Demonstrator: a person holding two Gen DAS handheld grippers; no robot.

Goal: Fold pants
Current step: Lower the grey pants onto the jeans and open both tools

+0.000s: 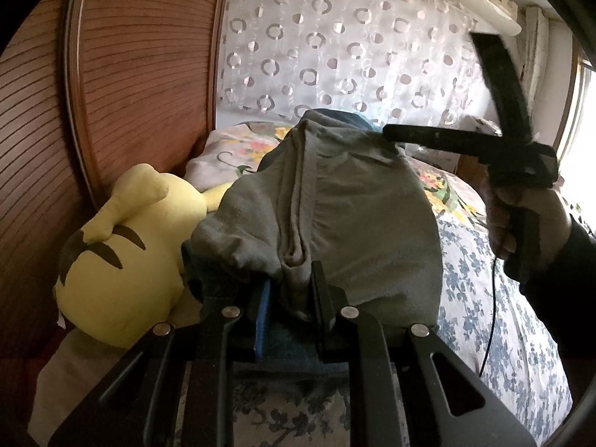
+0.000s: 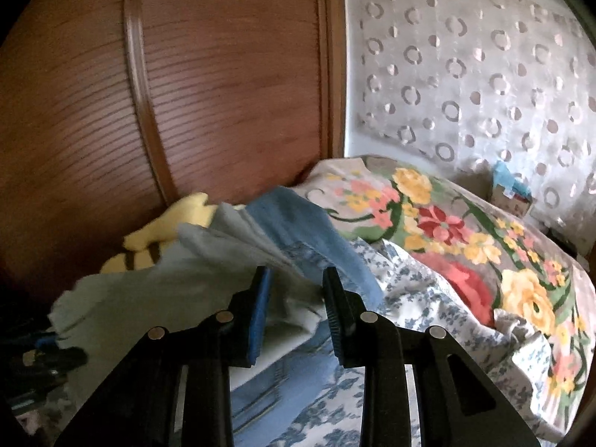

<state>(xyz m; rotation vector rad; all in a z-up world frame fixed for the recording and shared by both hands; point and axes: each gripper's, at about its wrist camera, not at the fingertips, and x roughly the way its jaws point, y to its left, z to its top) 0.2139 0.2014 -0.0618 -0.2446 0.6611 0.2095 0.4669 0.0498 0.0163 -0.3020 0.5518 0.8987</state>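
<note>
One pr of grey pants (image 1: 335, 208), one yellow plush toy (image 1: 126, 253), one floral blanket (image 2: 465, 246), two grippers. Your left gripper (image 1: 290, 294) sits at near centre of the left wrist view, jaws pinched on a bunched fold of the pants; the cloth rises from the jaws and drapes away toward the far side, over a blue garment (image 2: 309, 231) lying beneath it on the bed. Your right gripper (image 1: 447, 93) shows in the same view at far right, held up in your right hand (image 1: 529, 219), its two fingers spread wide apart, one lying along the far edge of the pants, the other pointing up; nothing is gripped. In the right wrist view its jaws stand apart w/ the pants' pale edge (image 2: 186, 283) just beyond and between them, not clamped. Surface: a bed w/ a blue-flowered white sheet (image 1: 484, 298); the plush toy lies at left against a wooden slatted panel (image 1: 130, 74); a white curtain w/ ring pattern (image 1: 335, 37) covers the far wall. A small box (image 2: 510, 193) sits at far right by the curtain.
</note>
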